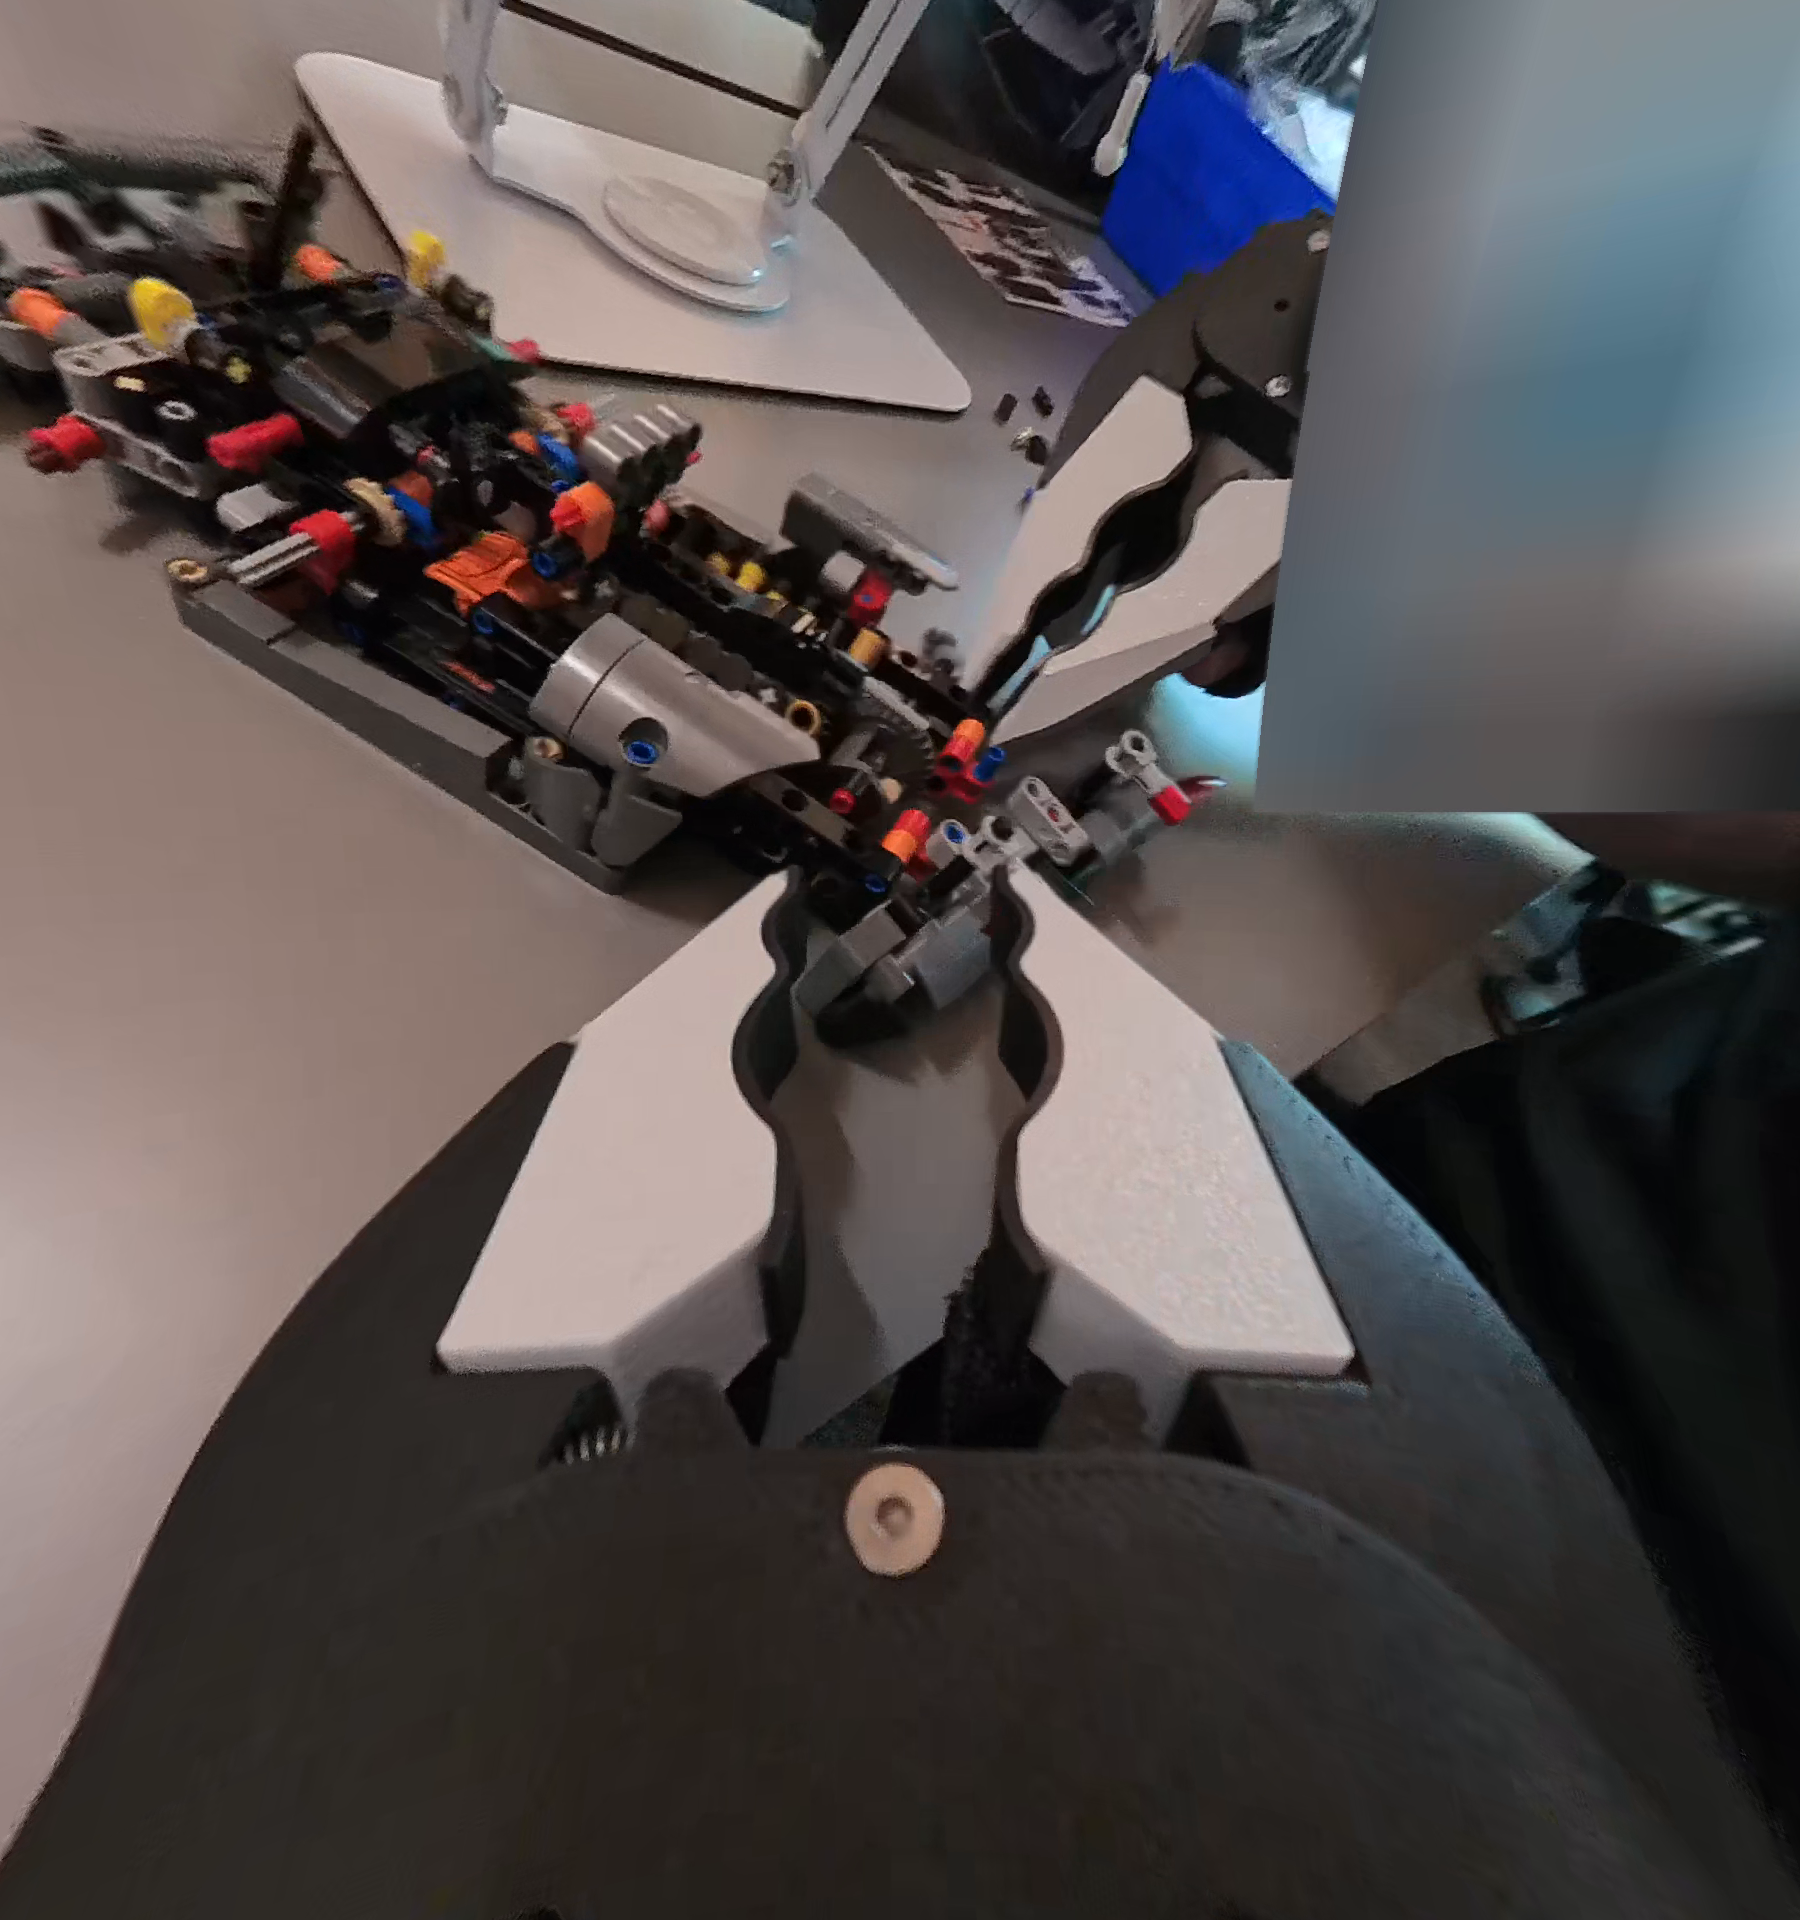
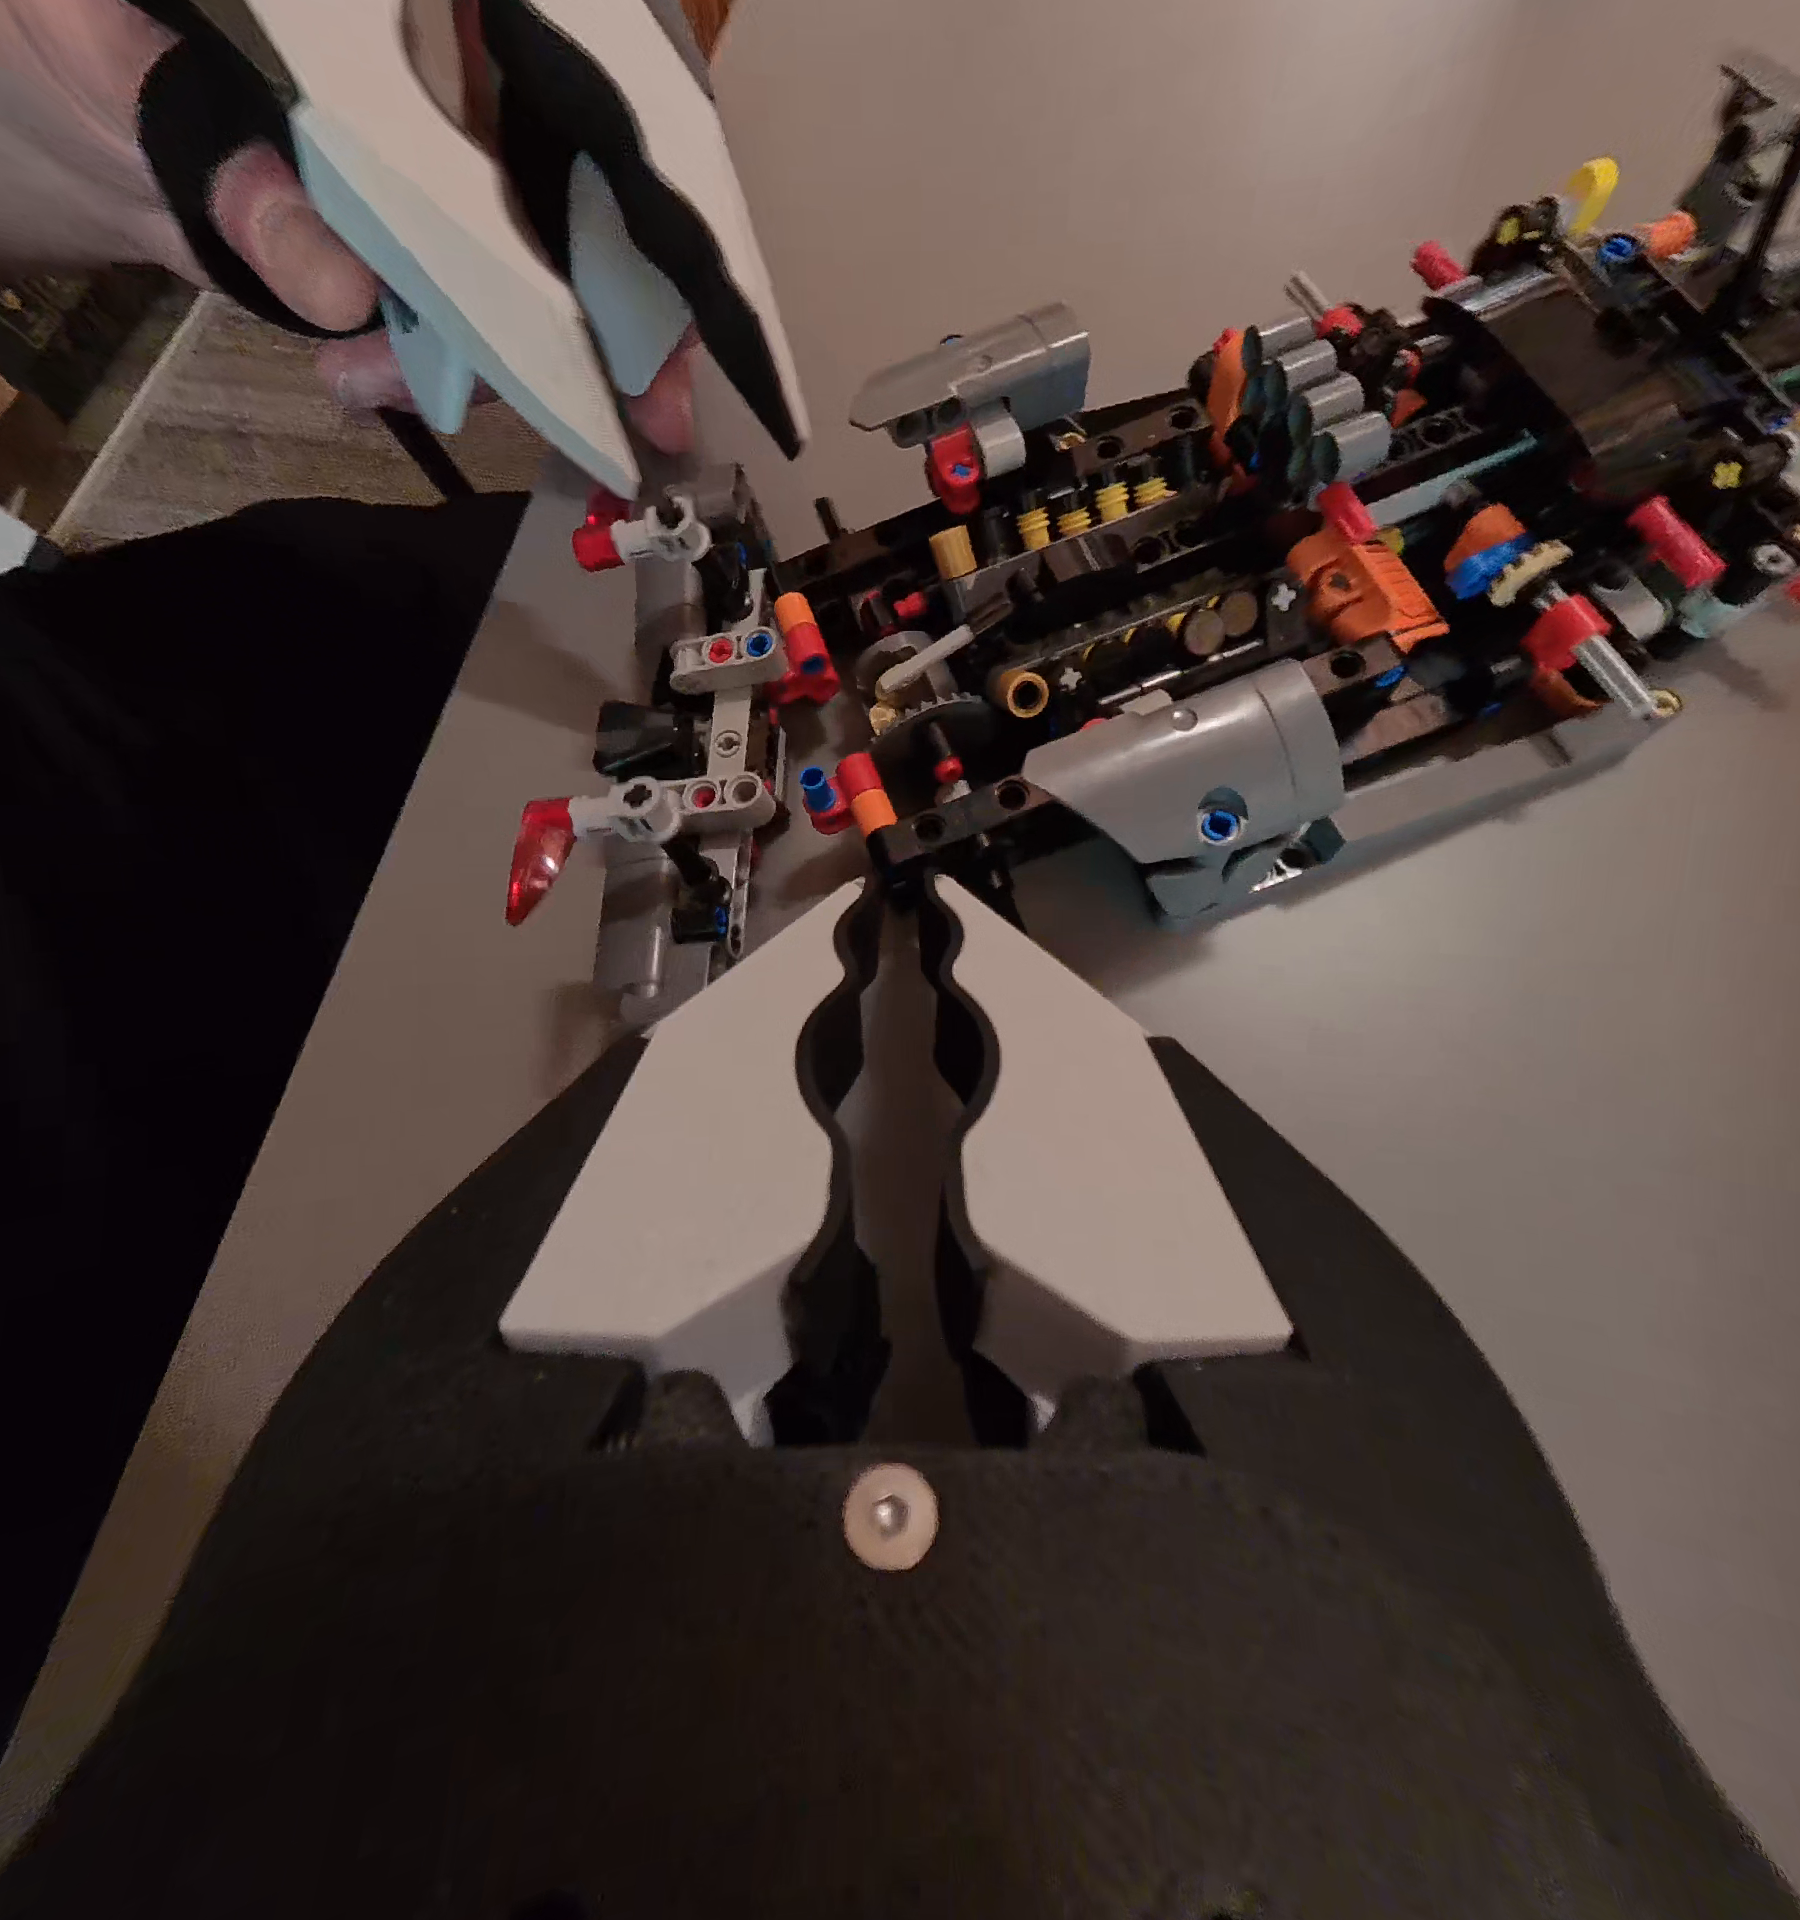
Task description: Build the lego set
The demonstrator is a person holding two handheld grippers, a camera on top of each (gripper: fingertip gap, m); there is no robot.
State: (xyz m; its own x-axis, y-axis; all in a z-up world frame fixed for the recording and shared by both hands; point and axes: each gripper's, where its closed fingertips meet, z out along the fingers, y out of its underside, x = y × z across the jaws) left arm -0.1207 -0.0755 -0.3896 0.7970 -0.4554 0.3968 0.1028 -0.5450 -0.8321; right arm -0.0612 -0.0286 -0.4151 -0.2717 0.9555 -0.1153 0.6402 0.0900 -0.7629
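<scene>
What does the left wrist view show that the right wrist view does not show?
Only the left wrist view shows the white stand base and the blue box behind the model. Only the right wrist view shows the clear red piece at the table edge. Both show the lego model and both grippers, left gripper and right gripper.

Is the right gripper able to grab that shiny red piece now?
Probably not right away. The right gripper seems clamped on the end of the black beam, jaws almost closed. The red translucent piece lies close by on its left, uncovered, so letting go first should free it.
</scene>
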